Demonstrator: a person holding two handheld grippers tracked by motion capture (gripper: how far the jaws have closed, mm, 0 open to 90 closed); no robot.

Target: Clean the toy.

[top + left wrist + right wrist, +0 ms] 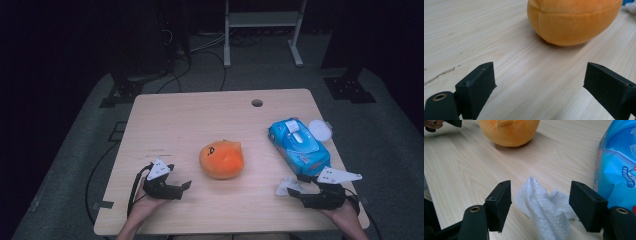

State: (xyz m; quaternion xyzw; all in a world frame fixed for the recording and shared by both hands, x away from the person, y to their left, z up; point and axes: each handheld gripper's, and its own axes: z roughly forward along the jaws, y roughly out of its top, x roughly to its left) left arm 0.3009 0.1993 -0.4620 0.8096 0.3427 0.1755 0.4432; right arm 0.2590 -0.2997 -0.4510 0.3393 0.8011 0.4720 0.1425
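An orange plush toy [221, 159] lies at the middle of the wooden table [175, 120]. My left gripper [186, 184] rests low at the front left, open, its jaws aimed at the plush toy [574, 20] with bare wood between them [539, 75]. At the front right my right gripper [300, 190] is open around a crumpled white wipe [287, 186]. In the right gripper view the wipe [541, 205] lies on the wood between the two jaws [540, 190], with a gap to each pad.
A blue pack of wet wipes [299, 145] lies right of the toy, close beside my right gripper, with a round white lid [320, 131] behind it. A cable hole [257, 103] sits near the table's far edge. A metal rack stands on the floor beyond.
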